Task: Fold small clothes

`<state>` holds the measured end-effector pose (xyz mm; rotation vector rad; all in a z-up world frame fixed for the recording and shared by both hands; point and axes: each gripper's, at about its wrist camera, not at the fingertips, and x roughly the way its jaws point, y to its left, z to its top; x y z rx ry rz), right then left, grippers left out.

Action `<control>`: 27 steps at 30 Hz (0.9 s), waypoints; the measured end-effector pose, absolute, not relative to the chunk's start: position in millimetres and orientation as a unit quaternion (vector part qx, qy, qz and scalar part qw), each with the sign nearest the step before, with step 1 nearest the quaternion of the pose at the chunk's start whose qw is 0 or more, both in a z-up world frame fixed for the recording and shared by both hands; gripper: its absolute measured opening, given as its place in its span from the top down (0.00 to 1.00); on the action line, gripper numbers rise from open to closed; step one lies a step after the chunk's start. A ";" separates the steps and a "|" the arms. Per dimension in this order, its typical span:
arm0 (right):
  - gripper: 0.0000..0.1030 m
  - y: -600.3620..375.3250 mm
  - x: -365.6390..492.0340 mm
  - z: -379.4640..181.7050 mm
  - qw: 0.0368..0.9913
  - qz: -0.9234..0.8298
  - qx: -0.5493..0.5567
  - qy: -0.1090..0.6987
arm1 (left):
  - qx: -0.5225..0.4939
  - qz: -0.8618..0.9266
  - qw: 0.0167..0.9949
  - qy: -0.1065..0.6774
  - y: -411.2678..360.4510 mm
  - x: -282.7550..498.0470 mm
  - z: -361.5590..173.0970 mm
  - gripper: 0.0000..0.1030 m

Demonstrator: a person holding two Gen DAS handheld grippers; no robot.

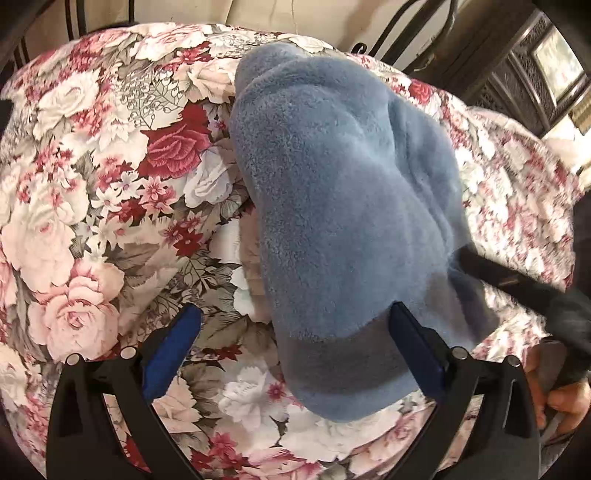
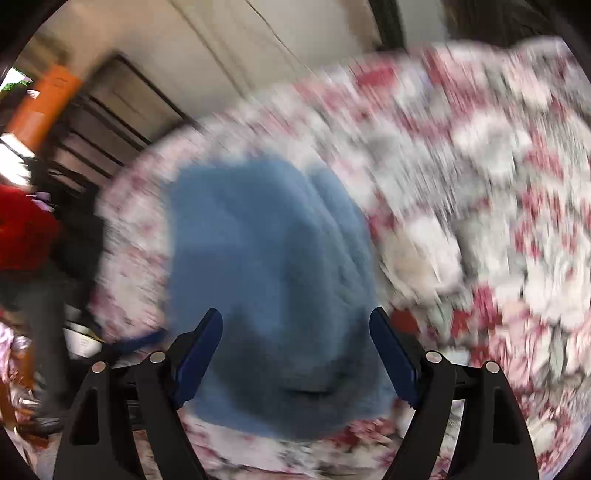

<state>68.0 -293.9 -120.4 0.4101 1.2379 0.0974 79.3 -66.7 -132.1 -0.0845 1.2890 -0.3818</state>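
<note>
The fluffy blue fleece garment (image 1: 343, 221) is seen bunched on the floral bedspread (image 1: 92, 184). Both the left gripper (image 1: 295, 339) and right gripper (image 2: 295, 350) are spread wide above it, nothing pinched. The loose fold could be dragged apart by a careless regrasp.

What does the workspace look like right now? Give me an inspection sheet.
Surface: floral bedspread, creased.
Job's things: blue fleece garment, lying bunched on the bedspread.
Clutter: nothing seen on the bedspread; a red item beside the bed.
Grippers: left gripper open, one finger over the garment's edge; right gripper open above the garment, not gripping.
Cables: nothing seen.
Surroundings: dark metal bed frame, pale wall, carved dark furniture; right wrist view blurred.
</note>
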 end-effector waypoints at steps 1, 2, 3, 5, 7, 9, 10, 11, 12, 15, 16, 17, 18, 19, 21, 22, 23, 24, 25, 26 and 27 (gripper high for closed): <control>0.18 -297.1 68.0 -134.5 0.781 0.037 0.198 0.591 | -0.034 -0.176 0.782 0.597 -65.3 78.1 -132.9 0.04; 0.16 -302.3 67.5 -145.7 0.770 0.040 0.222 0.597 | -0.025 -0.176 0.780 0.600 -67.7 77.4 -134.9 0.04; 0.16 -308.5 67.0 -153.7 0.759 0.041 0.252 0.599 | -0.020 -0.174 0.780 0.601 -69.1 76.6 -136.2 0.04; 0.16 -316.9 67.0 -158.7 0.741 0.041 0.294 0.602 | -0.016 -0.171 0.784 0.597 -71.7 75.7 -135.1 0.04; 0.16 -314.5 67.9 -150.4 0.753 0.038 0.274 0.597 | -0.008 -0.170 0.787 0.593 -74.3 76.0 -131.8 0.04; 0.16 -309.7 68.8 -140.3 0.768 0.040 0.249 0.589 | -0.002 -0.168 0.791 0.589 -74.8 75.4 -129.1 0.04; 0.16 -309.1 70.5 -135.5 0.772 0.042 0.245 0.585 | 0.000 -0.167 0.792 0.587 -75.8 75.1 -128.1 0.04; 0.16 -308.6 70.9 -131.2 0.776 0.045 0.243 0.580 | 0.002 -0.168 0.793 0.586 -73.9 73.9 -126.9 0.04; 0.16 -308.9 71.1 -128.3 0.779 0.047 0.244 0.576 | 0.004 -0.167 0.794 0.585 -74.5 73.6 -125.8 0.04; 0.15 -313.2 71.6 -119.3 0.786 0.051 0.254 0.561 | 0.010 -0.167 0.797 0.581 -76.8 72.7 -122.2 0.05; 0.15 -318.1 71.2 -118.1 0.787 0.050 0.258 0.558 | 0.011 -0.168 0.797 0.579 -77.5 72.5 -121.0 0.05; 0.15 -322.6 71.0 -115.7 0.787 0.051 0.262 0.556 | 0.012 -0.169 0.798 0.578 -78.4 72.0 -119.5 0.05; 0.15 -325.0 70.6 -114.7 0.788 0.051 0.265 0.554 | 0.015 -0.171 0.799 0.577 -78.8 71.3 -118.2 0.05; 0.15 -326.5 70.9 -113.9 0.788 0.050 0.267 0.553 | 0.018 -0.172 0.800 0.575 -79.8 70.7 -117.1 0.05; 0.15 -329.9 68.5 -112.5 0.789 0.051 0.271 0.549 | 0.022 -0.173 0.802 0.572 -81.6 69.3 -114.5 0.05; 0.15 -329.8 68.0 -111.7 0.790 0.052 0.271 0.548 | 0.024 -0.173 0.802 0.571 -82.9 68.9 -113.5 0.05; 0.15 -329.6 67.1 -111.3 0.791 0.053 0.270 0.547 | 0.026 -0.175 0.803 0.569 -83.9 68.3 -112.2 0.05; 0.15 -329.3 66.2 -110.4 0.792 0.054 0.269 0.546 | 0.027 -0.175 0.803 0.568 -84.8 68.0 -110.9 0.05; 0.15 -328.1 66.7 -108.8 0.793 0.055 0.267 0.545 | 0.028 -0.177 0.804 0.568 -84.9 67.8 -110.0 0.05; 0.15 -328.1 66.2 -108.0 0.794 0.056 0.265 0.544 | 0.028 -0.178 0.804 0.567 -85.5 67.7 -108.9 0.05; 0.15 -327.4 65.7 -107.6 0.795 0.058 0.264 0.543 | 0.028 -0.180 0.804 0.566 -85.7 67.7 -108.0 0.05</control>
